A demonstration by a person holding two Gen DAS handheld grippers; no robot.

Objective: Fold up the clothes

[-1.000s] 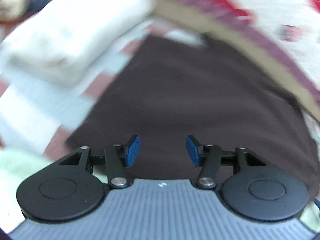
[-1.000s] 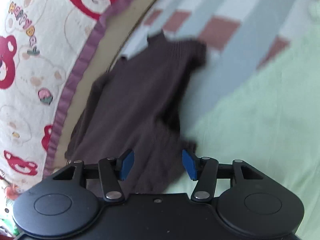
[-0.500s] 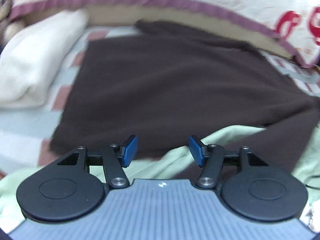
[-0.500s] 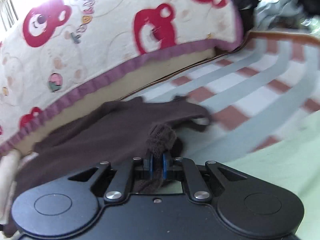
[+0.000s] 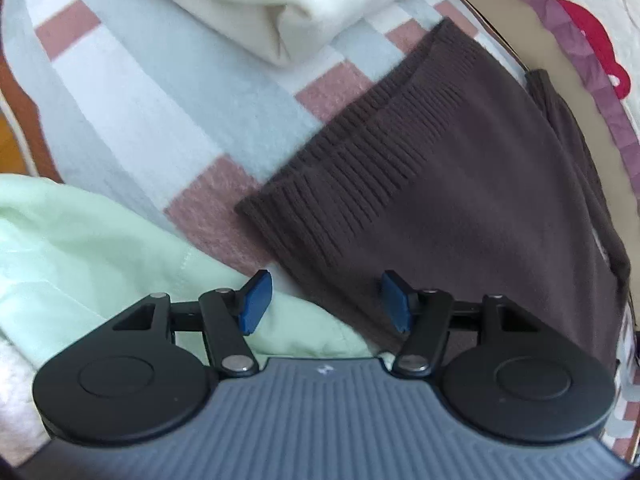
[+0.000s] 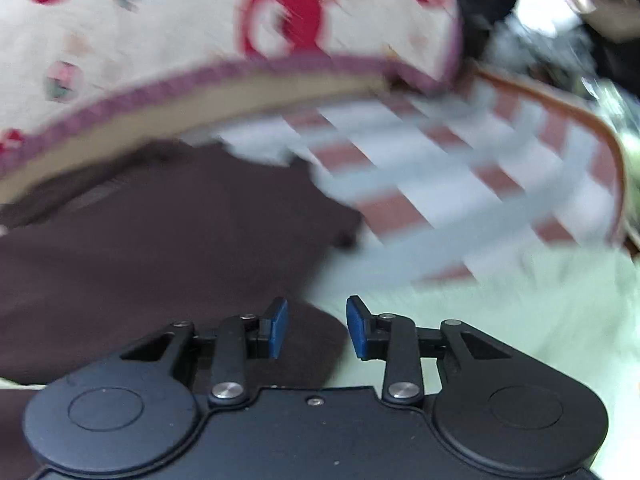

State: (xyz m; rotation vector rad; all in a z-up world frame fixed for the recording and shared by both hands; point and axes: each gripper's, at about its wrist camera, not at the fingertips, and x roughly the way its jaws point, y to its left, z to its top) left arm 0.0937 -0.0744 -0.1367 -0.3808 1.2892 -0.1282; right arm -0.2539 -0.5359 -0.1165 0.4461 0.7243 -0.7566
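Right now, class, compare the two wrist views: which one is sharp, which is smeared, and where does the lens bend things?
Left wrist view: sharp, ribbing on the brown sweater reads clearly; the edges curve from the fisheye. Right wrist view: motion-smeared, bear-print quilt and checked blanket streaked; only the tool is crisp.

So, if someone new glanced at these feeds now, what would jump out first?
Probably the brown knit sweater, lying across the checked blanket with its ribbed hem ahead of the open left gripper. Next, the folded white garment at the top, and the bright red-bear quilt behind in the blurred right view.
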